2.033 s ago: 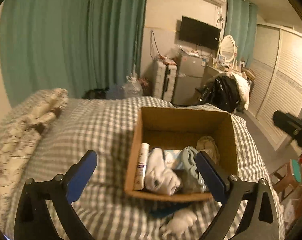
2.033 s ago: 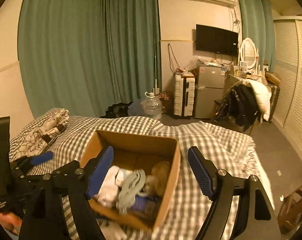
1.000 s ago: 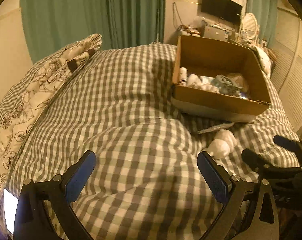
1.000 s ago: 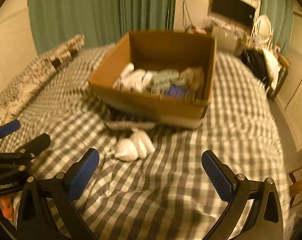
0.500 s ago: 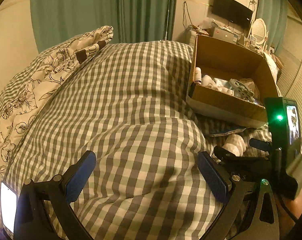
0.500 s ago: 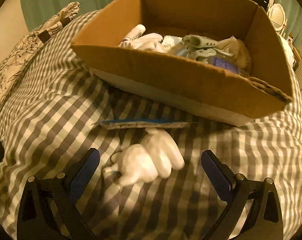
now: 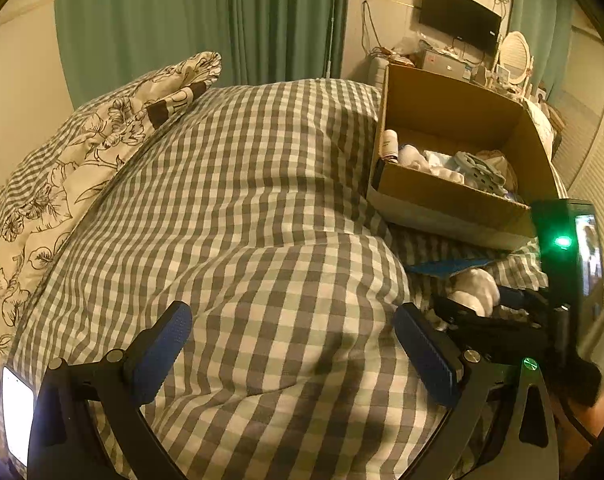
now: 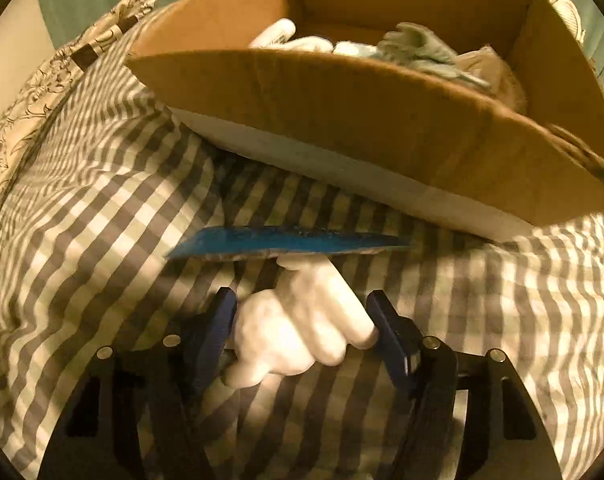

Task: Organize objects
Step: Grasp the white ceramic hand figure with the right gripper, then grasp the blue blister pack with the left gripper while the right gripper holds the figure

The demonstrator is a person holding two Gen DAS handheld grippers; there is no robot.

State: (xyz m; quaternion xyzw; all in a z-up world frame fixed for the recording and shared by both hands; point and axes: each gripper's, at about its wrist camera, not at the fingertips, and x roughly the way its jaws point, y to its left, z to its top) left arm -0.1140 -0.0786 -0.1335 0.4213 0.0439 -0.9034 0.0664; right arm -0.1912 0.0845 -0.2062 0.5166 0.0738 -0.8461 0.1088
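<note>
I see green curtains (image 7: 206, 20) behind the bed | floral pillow (image 7: 102, 128) at left on checked duvet (image 7: 242, 208) | wall TV (image 7: 460, 16) | oval mirror (image 7: 514, 58) | lit phone screen (image 7: 17, 420) bottom-left

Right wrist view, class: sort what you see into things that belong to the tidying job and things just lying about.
Part of the job:
- white socks, between the jaws of the right gripper
- flat blue packet on the bed
- cardboard box, already holding items

Just lying about:
- checked duvet
- floral pillow
- green curtain
</note>
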